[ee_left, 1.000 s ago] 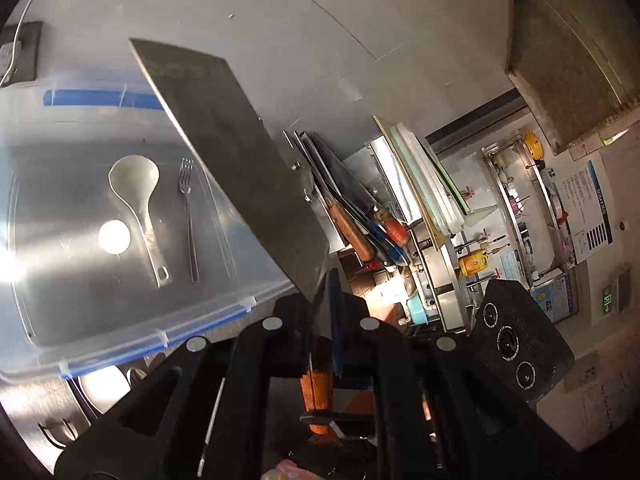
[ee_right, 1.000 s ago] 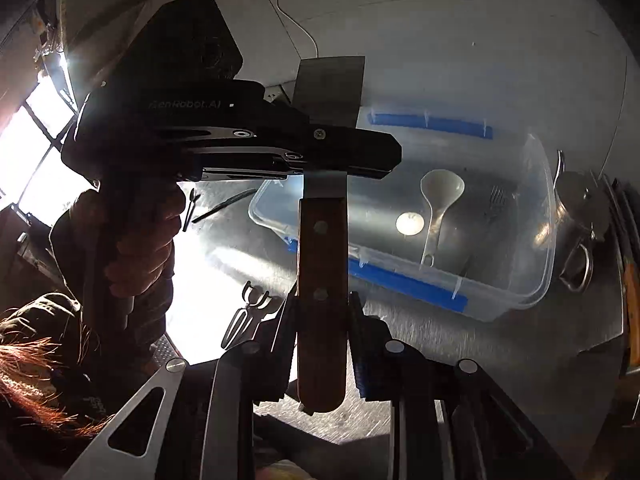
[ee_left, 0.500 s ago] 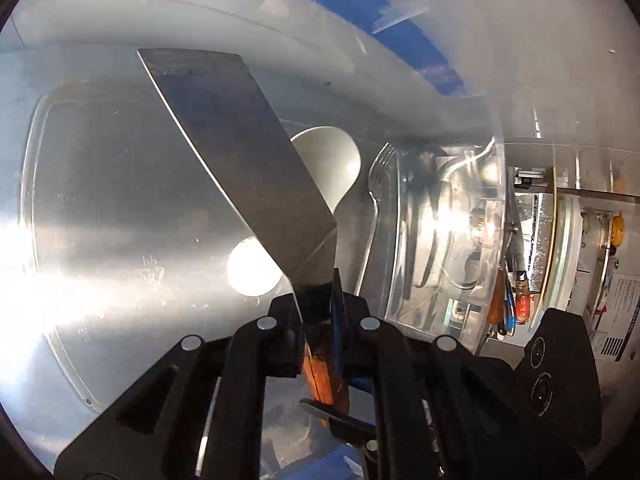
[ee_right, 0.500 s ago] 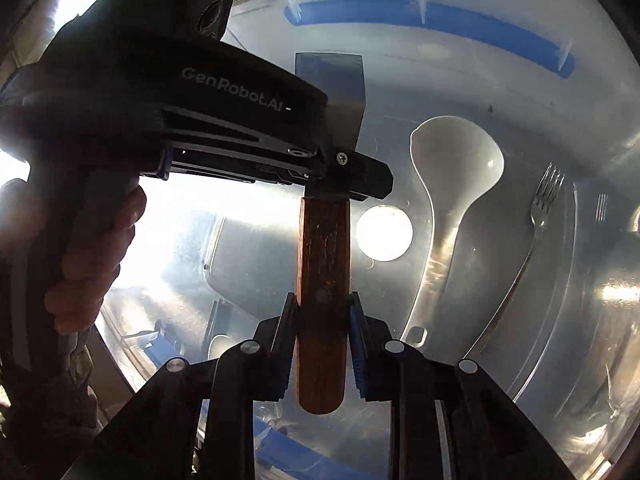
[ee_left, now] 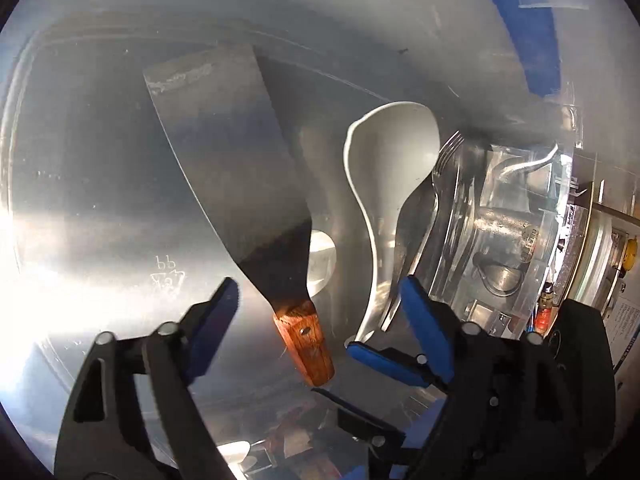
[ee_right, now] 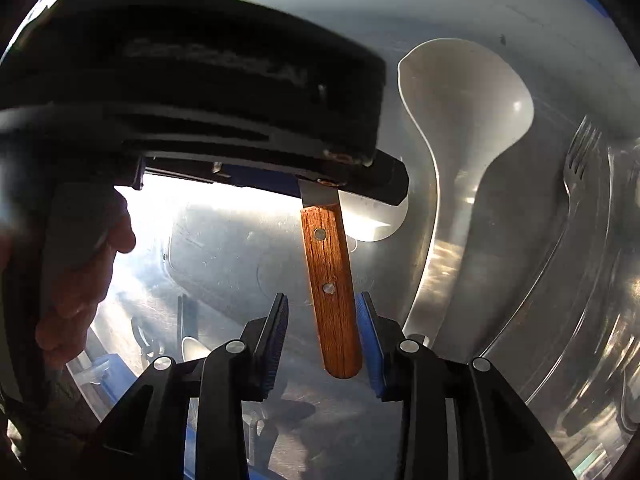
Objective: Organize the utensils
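A steel spatula (ee_left: 236, 168) with a wooden handle (ee_right: 332, 288) lies on the floor of a clear plastic bin (ee_left: 80, 160). A white ladle (ee_left: 384, 184) and a fork (ee_left: 440, 184) lie to its right; both also show in the right wrist view, ladle (ee_right: 460, 128) and fork (ee_right: 576, 176). My left gripper (ee_left: 316, 300) is open, jaws spread on either side of the handle. My right gripper (ee_right: 324, 320) is open too, its pads apart from the handle end. The left gripper's body hides the blade in the right wrist view.
The bin has blue clips (ee_left: 532, 28) on its rim. Beyond its right wall stand a metal pot (ee_left: 508, 236) and shelves of kitchen gear (ee_left: 600, 248). A hand (ee_right: 80, 280) holds the left gripper at the left.
Both grippers carried the spatula down into the bin, then opened. The spatula now lies free on the bin floor beside the ladle.
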Demonstrator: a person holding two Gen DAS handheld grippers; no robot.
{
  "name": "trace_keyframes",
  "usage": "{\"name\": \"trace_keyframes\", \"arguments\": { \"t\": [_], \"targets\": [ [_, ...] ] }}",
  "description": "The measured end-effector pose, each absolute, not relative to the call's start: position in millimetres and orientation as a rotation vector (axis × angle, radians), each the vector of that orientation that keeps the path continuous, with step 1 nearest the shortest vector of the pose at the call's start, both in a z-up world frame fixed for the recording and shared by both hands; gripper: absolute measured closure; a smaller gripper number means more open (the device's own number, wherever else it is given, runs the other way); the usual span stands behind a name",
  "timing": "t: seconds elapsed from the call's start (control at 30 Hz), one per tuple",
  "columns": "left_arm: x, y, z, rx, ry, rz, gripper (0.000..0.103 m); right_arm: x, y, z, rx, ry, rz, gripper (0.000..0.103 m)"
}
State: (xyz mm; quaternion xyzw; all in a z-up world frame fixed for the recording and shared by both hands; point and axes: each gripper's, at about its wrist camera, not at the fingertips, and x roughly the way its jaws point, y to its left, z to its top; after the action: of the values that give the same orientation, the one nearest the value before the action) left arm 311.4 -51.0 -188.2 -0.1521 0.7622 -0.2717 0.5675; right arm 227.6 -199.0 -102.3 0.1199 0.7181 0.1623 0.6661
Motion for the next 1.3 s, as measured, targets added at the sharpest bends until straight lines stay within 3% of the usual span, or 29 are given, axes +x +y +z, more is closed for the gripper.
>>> {"name": "trace_keyframes", "arguments": {
  "t": [0.23,0.3,0.37,0.47,0.73,0.77,0.8,0.87,1.03,1.07,1.17,1.3],
  "targets": [
    [237.6,-18.1,-55.3,-0.352,1.448,-0.827,0.018,117.4,-209.6,23.9,0.212,1.241,0.547,0.066],
    [201.4,5.6,-14.2,-0.383,1.323,-0.912,0.017,69.7,-200.9,44.6,0.173,1.15,0.619,0.054],
    [168.2,30.1,13.2,-0.425,1.227,-0.992,0.016,31.9,-183.0,34.7,0.131,1.15,0.609,0.052],
    [136.1,59.4,27.9,-0.444,1.155,-0.996,0.009,-3.1,-141.9,-21.4,-0.004,1.293,0.517,0.052],
    [105.6,98.1,-36.3,-0.465,1.309,-0.872,0.009,-28.7,-105.3,-130.5,0.035,1.516,0.436,0.057],
    [104.4,99.4,-45.9,-0.484,1.331,-0.859,0.009,-28.7,-102.2,-136.4,0.012,1.525,0.406,0.066],
    [103.5,100.2,-56.6,-0.501,1.354,-0.843,0.009,-31.0,-99.0,-135.1,-0.01,1.502,0.389,0.067],
    [100.2,101.0,-73.8,-0.536,1.394,-0.828,0.009,-34.6,-94.9,-131.0,-0.032,1.509,0.373,0.09],
    [87.5,89.6,-124.3,-0.59,1.527,-0.803,0.009,-34.2,-119.3,-132.6,0.175,1.559,0.36,0.094],
    [84.5,86.4,-136.2,-0.618,1.561,-0.795,0.009,-34.9,-127.1,-131.1,0.248,1.569,0.378,0.102],
    [74.7,72.5,-164.2,-0.7,1.651,-0.798,0.009,-40.6,-148.0,-122.5,0.396,1.575,0.423,0.102],
    [71.6,58.6,-170.0,-0.743,1.654,-0.791,0.009,-50.8,-149.4,-108.6,0.22,1.554,0.335,0.098]
  ]
}}
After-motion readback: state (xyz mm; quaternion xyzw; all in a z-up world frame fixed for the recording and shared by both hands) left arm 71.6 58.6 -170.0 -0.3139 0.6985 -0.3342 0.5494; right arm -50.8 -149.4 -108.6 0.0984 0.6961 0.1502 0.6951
